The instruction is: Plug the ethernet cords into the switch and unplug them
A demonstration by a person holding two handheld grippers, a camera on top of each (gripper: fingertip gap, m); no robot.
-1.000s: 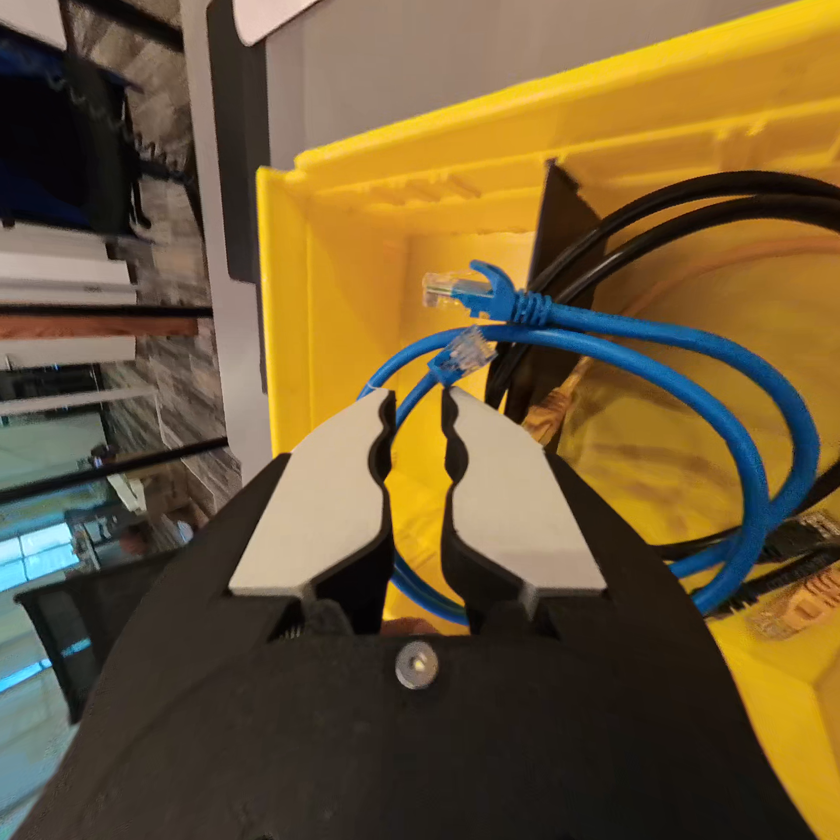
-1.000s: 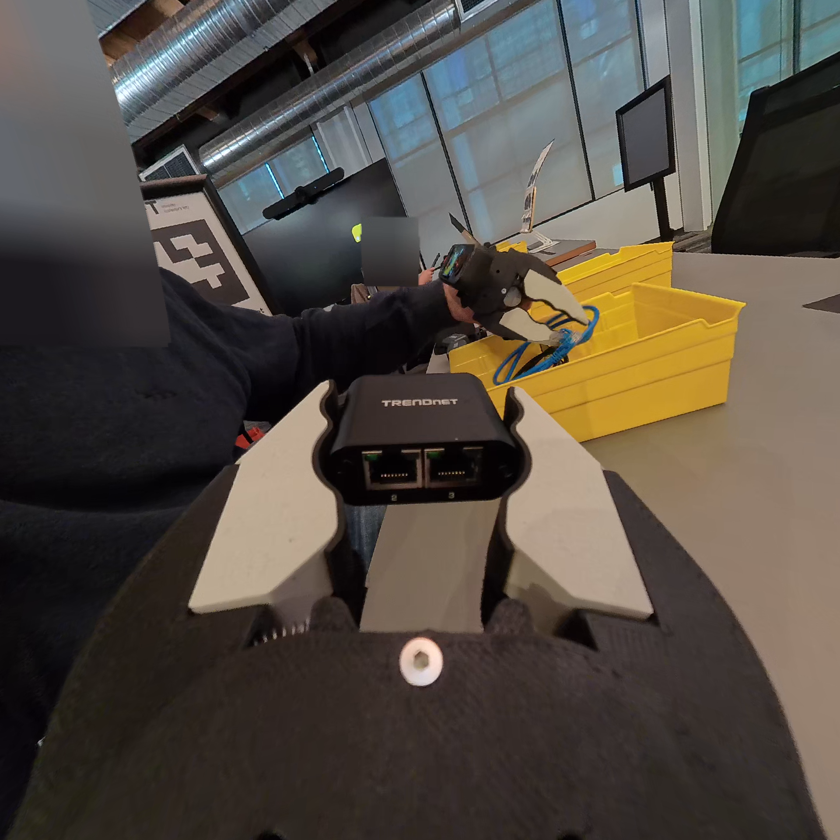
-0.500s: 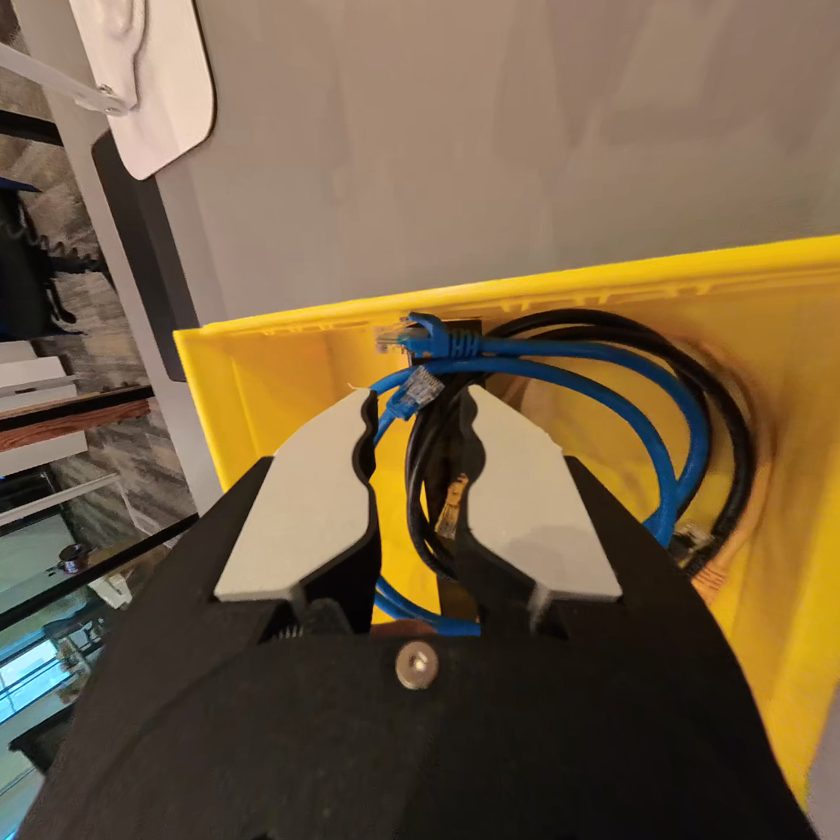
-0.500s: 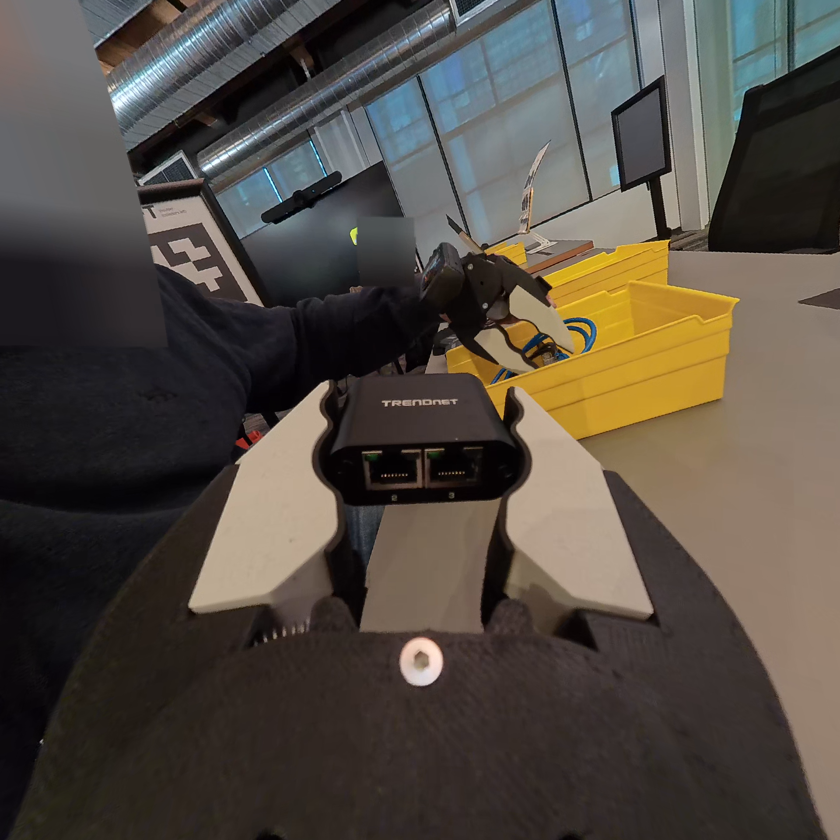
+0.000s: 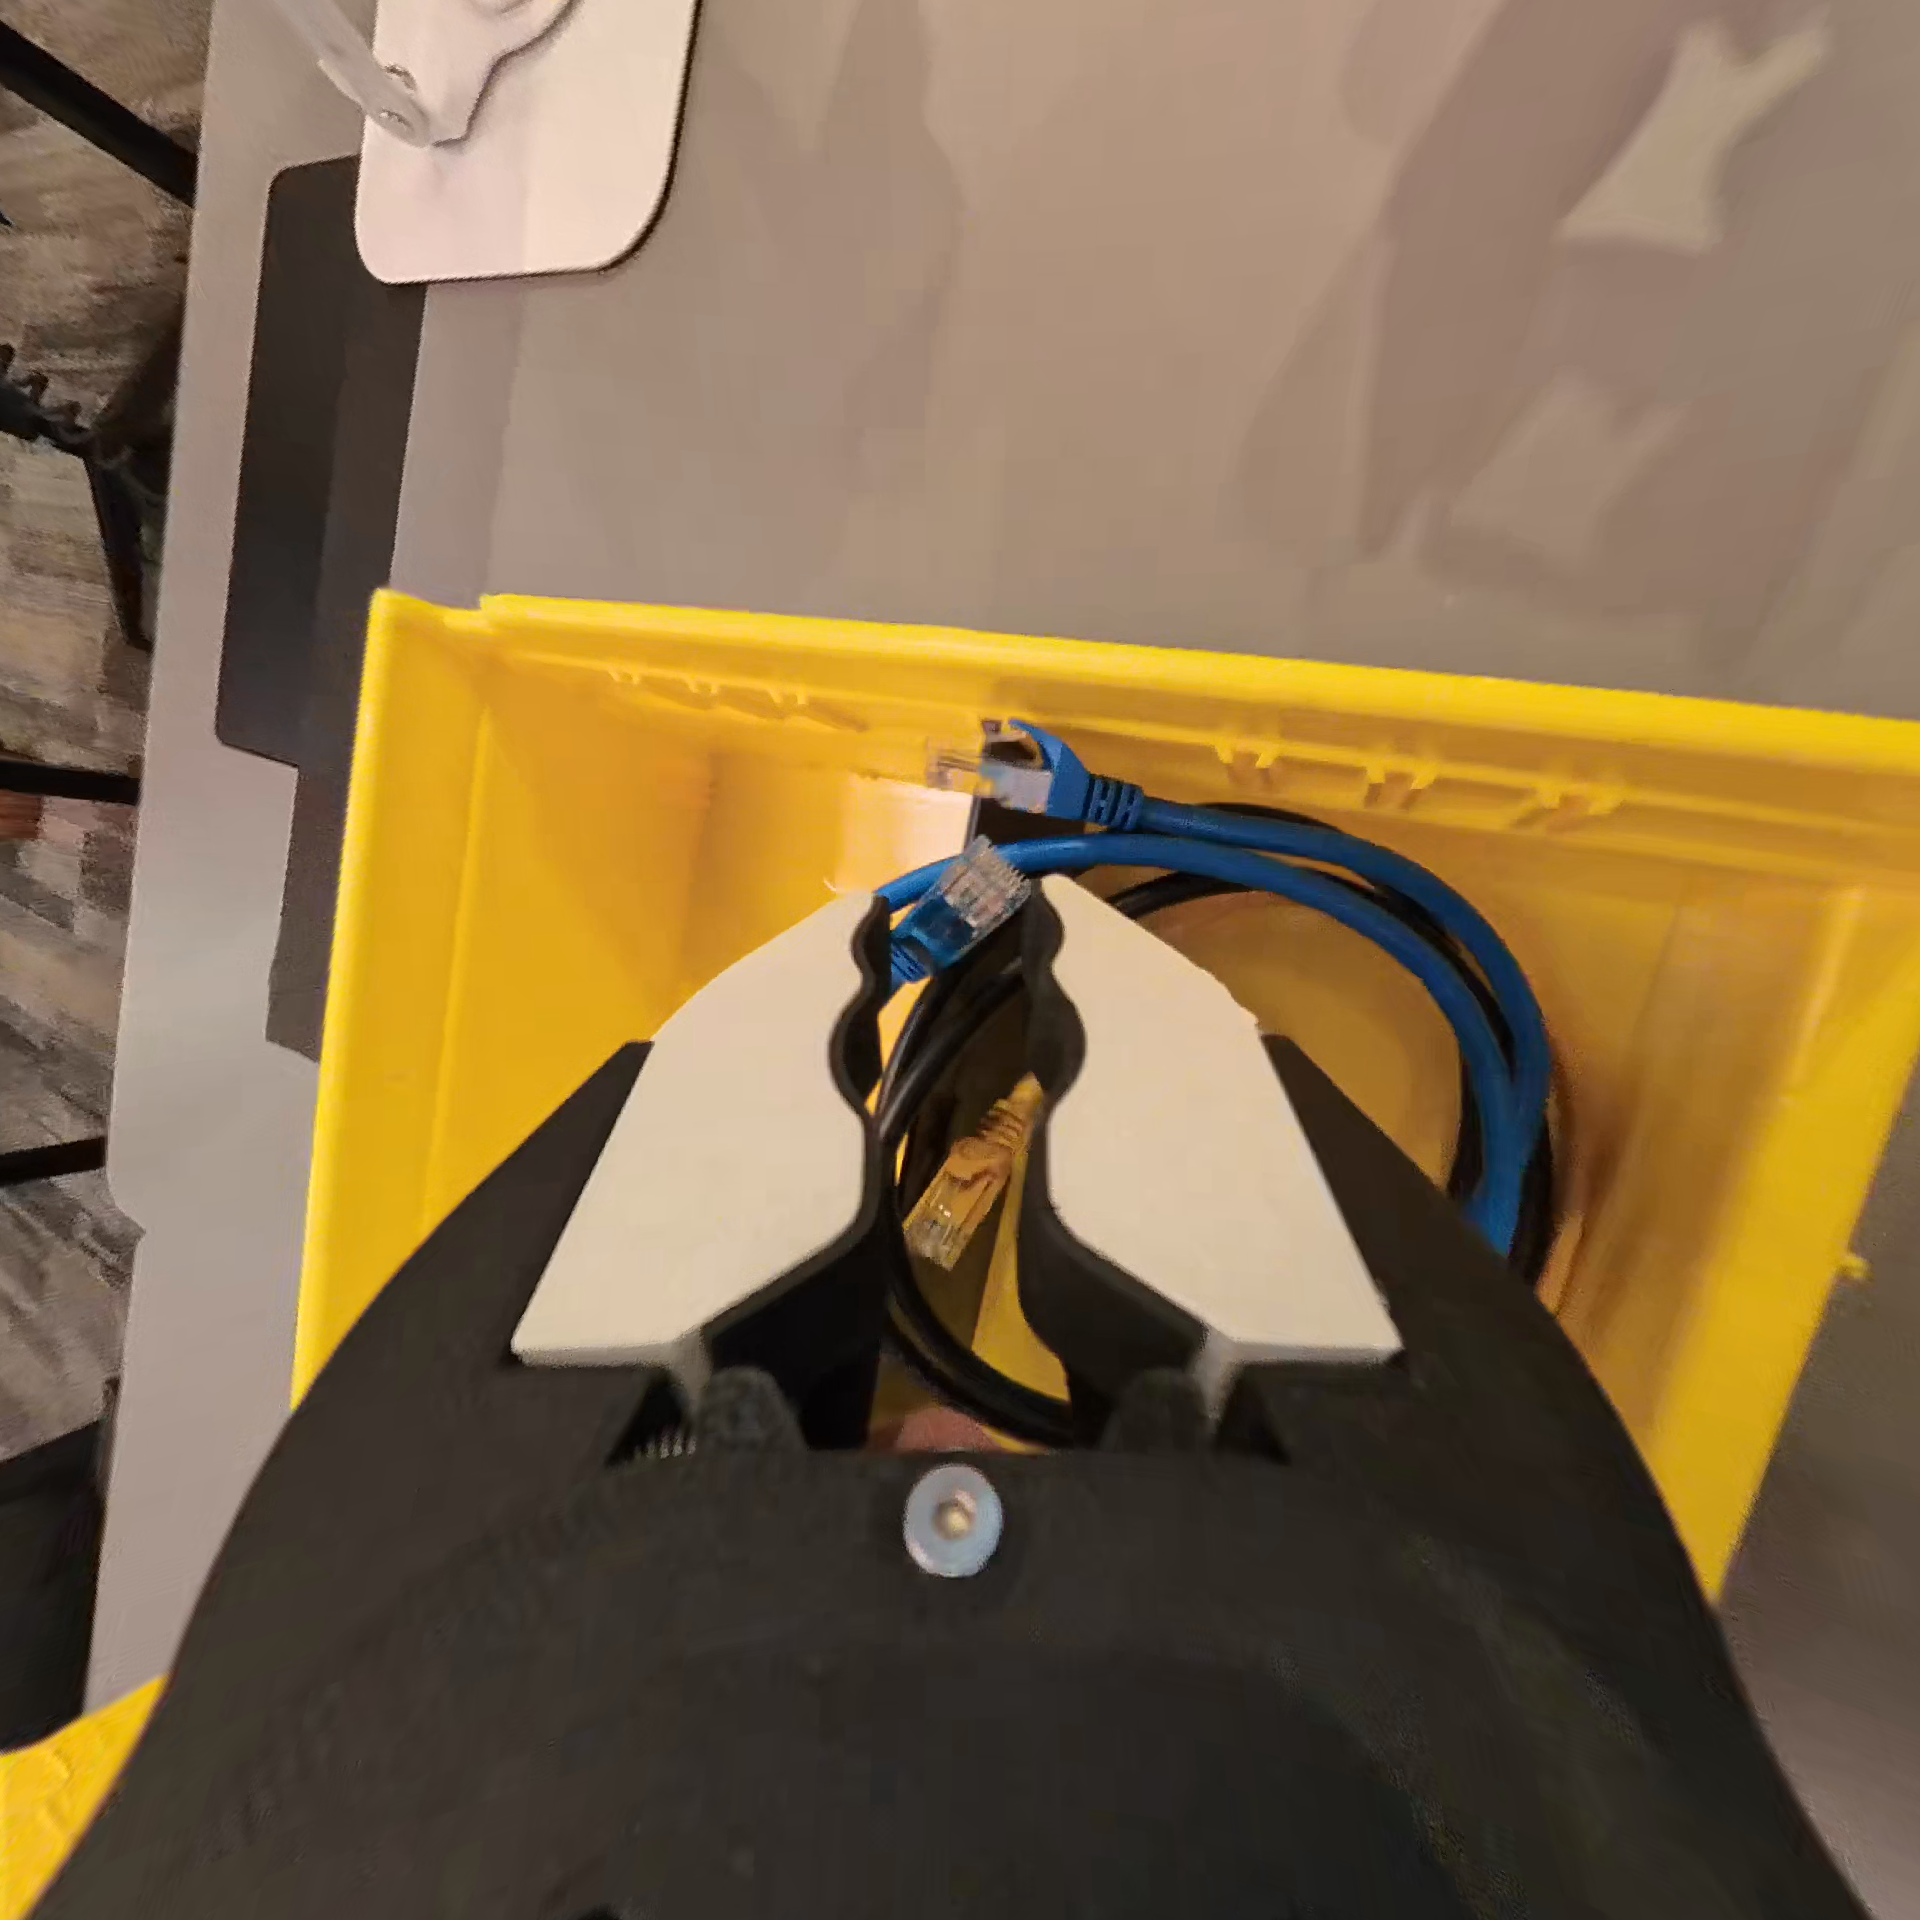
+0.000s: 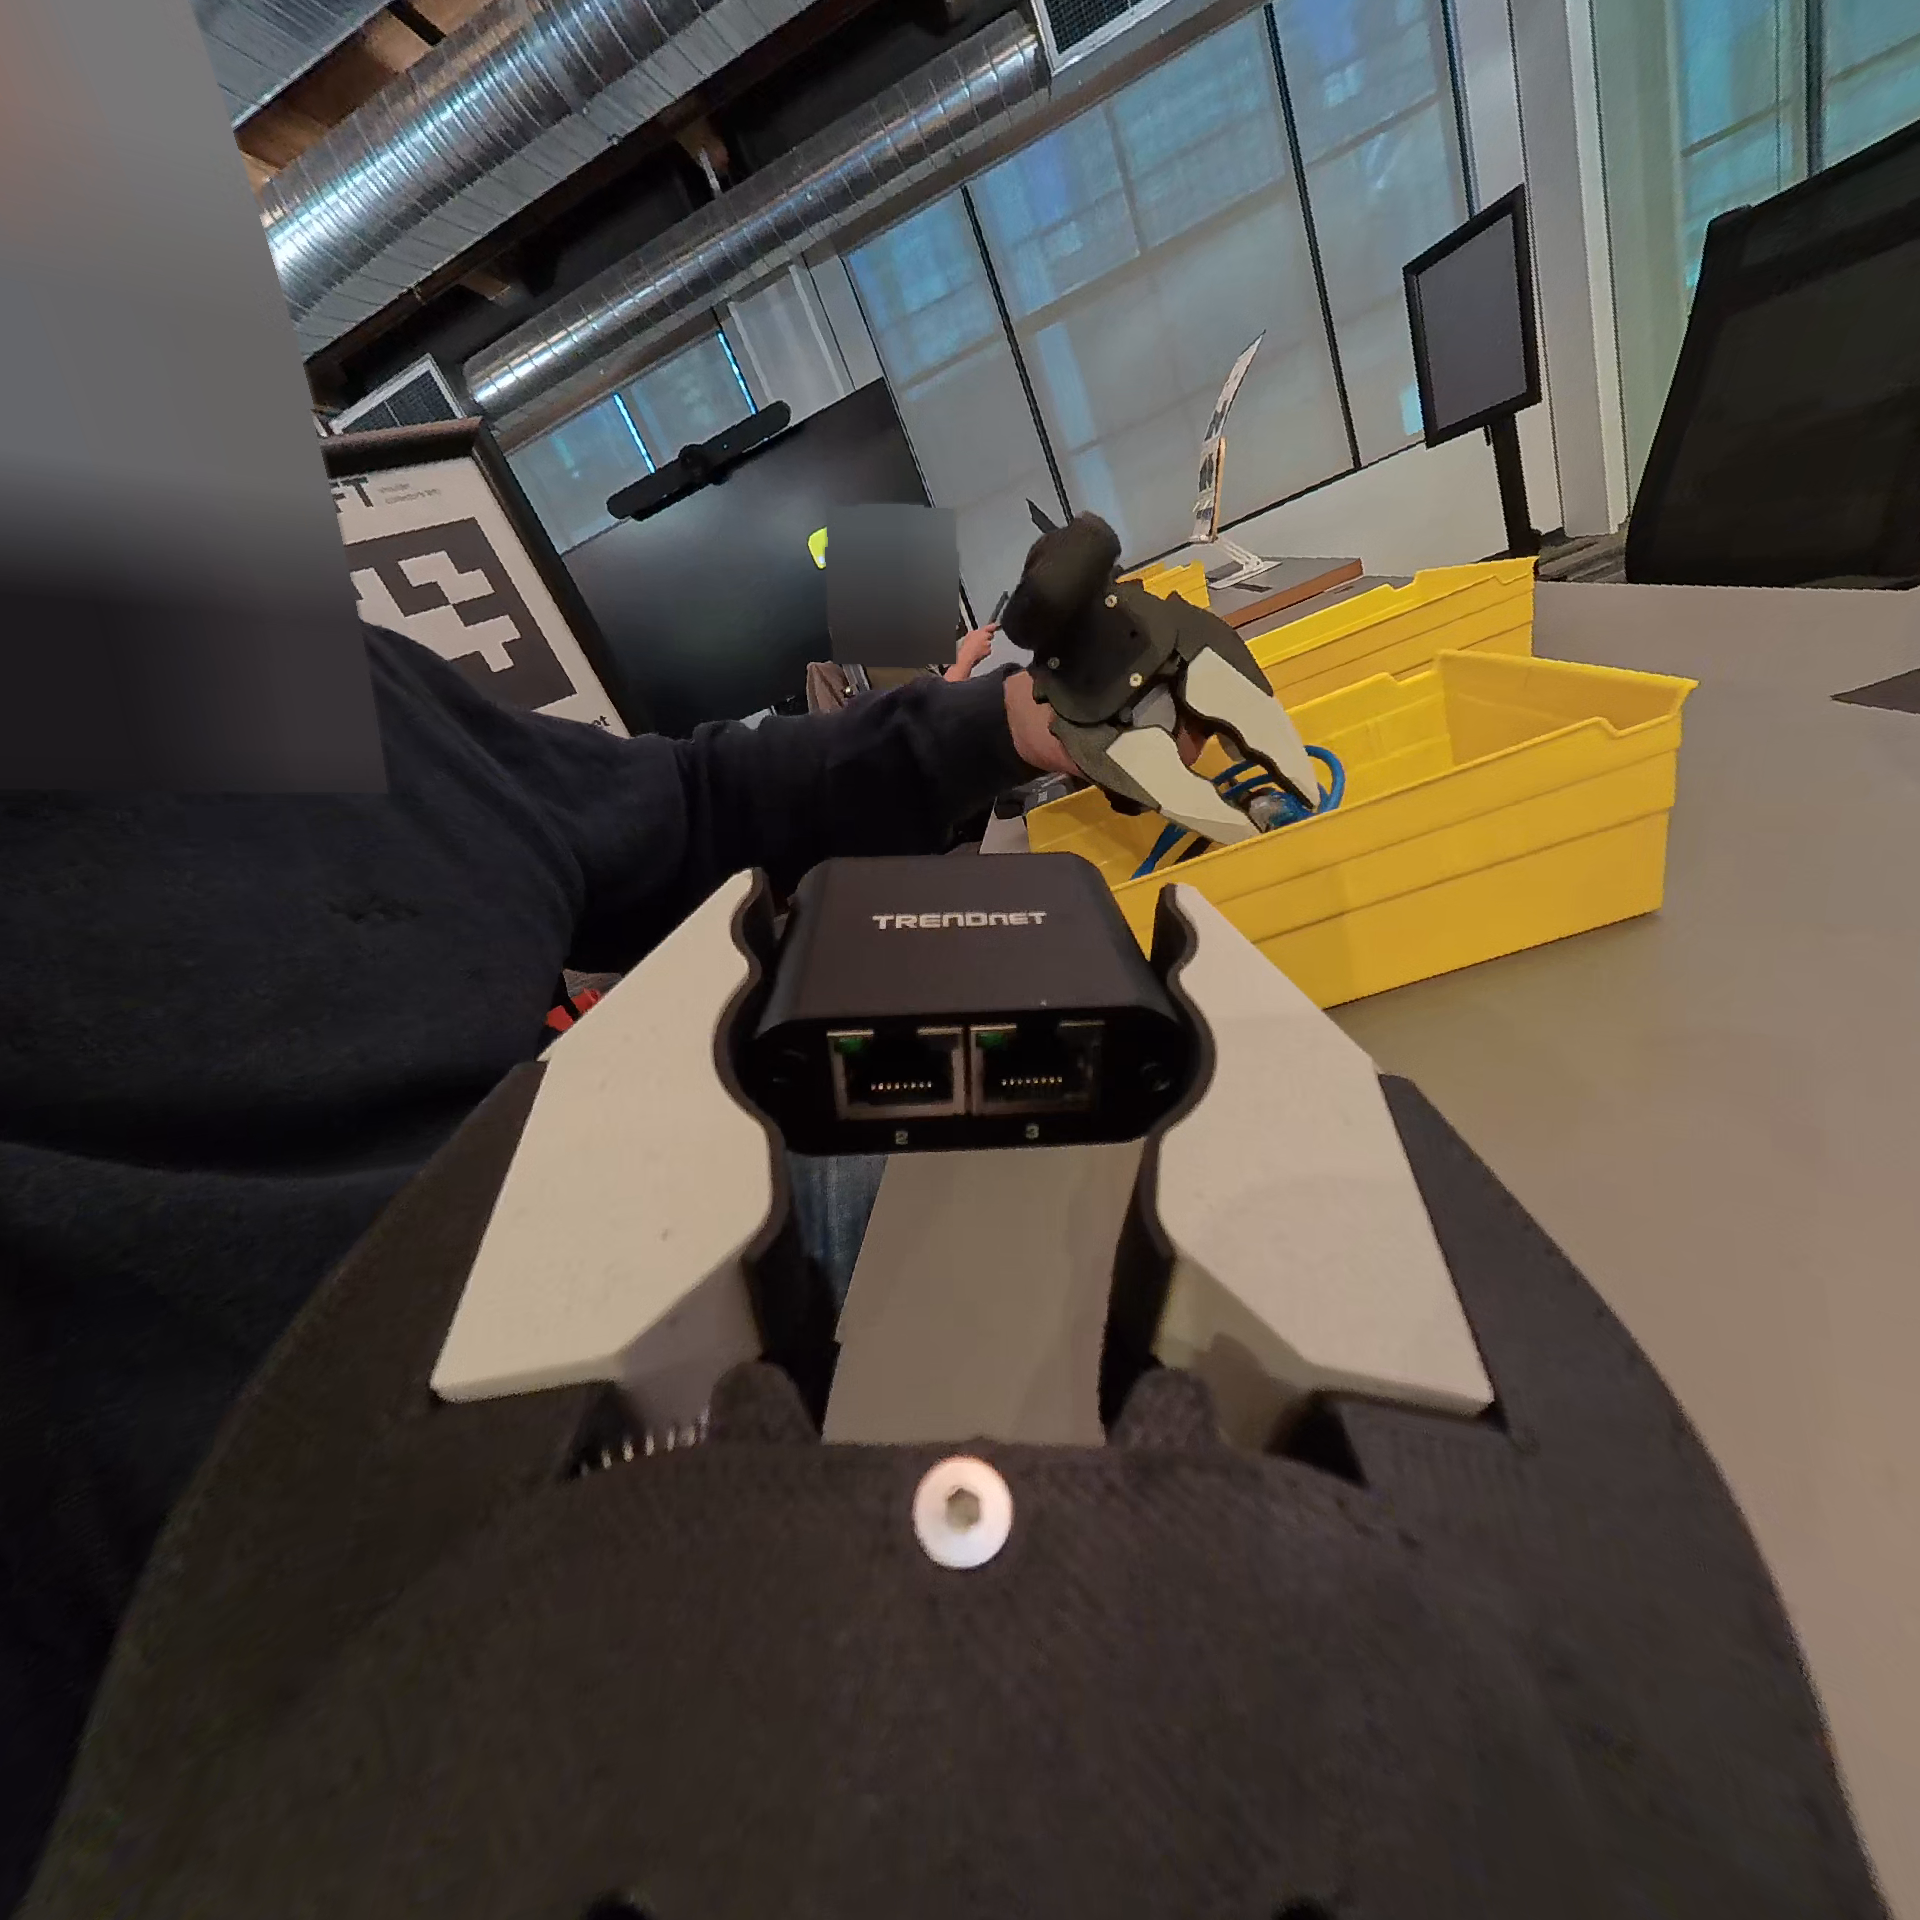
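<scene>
Right hand-held gripper [image 6: 961, 997] is clamping the smooth black rounded switch [image 6: 956, 1003], its two ports facing the camera. Left hand-held gripper [image 5: 956, 914], jaws apart, is poised inside the yellow plastic bin [image 5: 665, 831] on the grey bench [image 5: 1039, 364]; the blue cord [image 5: 1351, 883] is presenting its clear plug [image 5: 961, 904] between the tips, coil curving toward 3 o'clock.

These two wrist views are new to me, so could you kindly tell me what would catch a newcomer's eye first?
The bright yellow bin stands out first, with a coiled blue ethernet cord inside and the open left claw poised at one of its clear plugs. In the right wrist view, the right claw is shut on a small black switch whose two empty ports face the camera.
</scene>
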